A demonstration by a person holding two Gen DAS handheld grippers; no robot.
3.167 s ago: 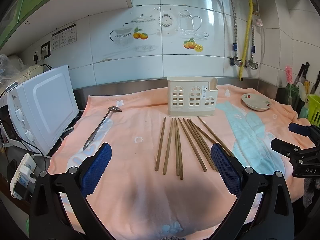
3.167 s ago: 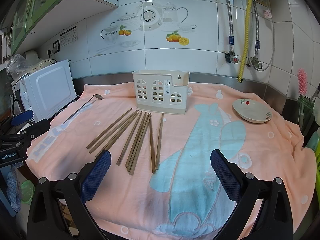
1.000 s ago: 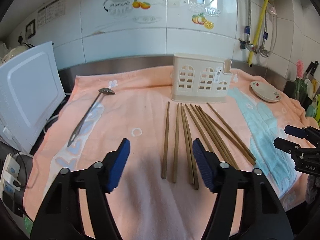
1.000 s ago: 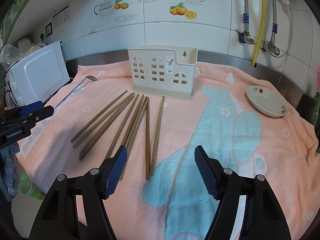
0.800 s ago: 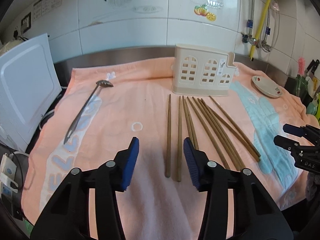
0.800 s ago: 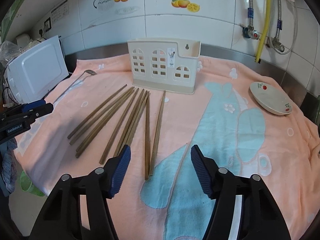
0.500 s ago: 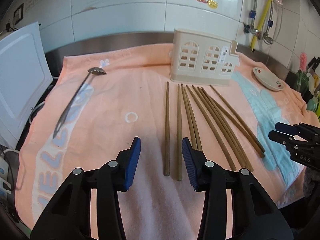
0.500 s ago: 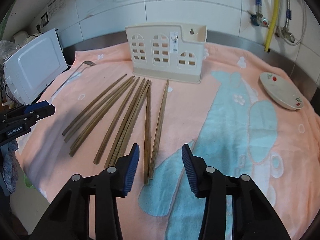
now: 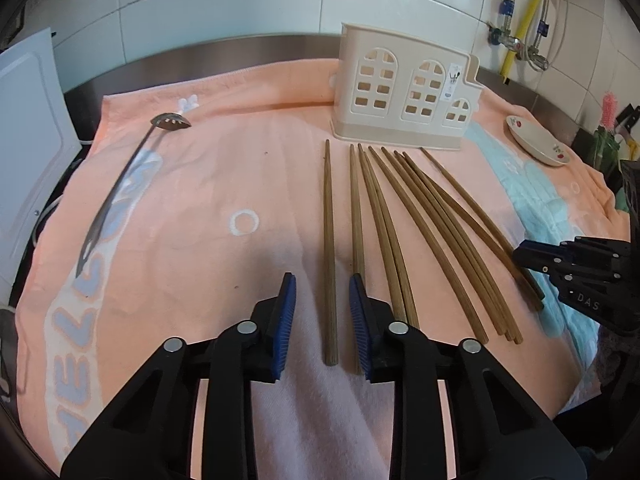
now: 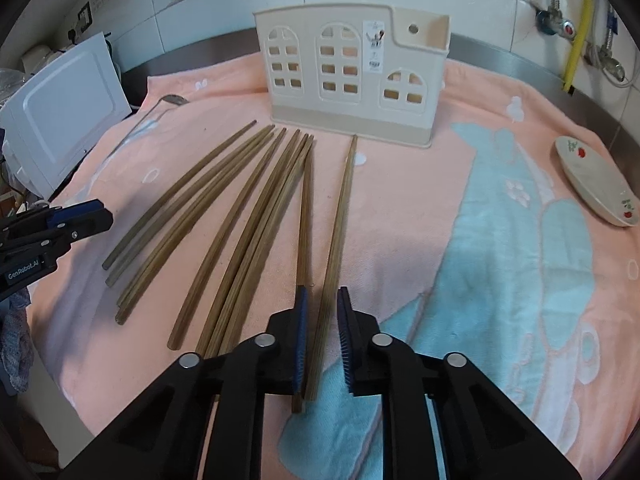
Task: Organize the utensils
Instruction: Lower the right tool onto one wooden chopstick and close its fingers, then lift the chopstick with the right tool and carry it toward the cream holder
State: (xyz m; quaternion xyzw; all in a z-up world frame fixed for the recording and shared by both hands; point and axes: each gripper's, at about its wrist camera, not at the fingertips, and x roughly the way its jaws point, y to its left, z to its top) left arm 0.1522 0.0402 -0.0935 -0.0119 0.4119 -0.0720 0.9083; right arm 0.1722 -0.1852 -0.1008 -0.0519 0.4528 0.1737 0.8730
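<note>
Several wooden chopsticks lie fanned on a peach towel in front of a cream utensil holder. My left gripper is low over the towel, jaws narrowly open either side of the leftmost chopstick, not touching it. My right gripper is also narrowly open, straddling the rightmost chopstick near its thick end; the holder stands beyond. A slotted metal spoon lies at the left.
A white microwave stands off the towel's left edge. A small dish sits at the right. Pipes and taps run on the tiled wall behind. The towel's front edge hangs over the counter.
Both grippers have moved forward and down to the chopsticks' near ends. Their jaws have narrowed from wide open to a small gap, each around one chopstick.
</note>
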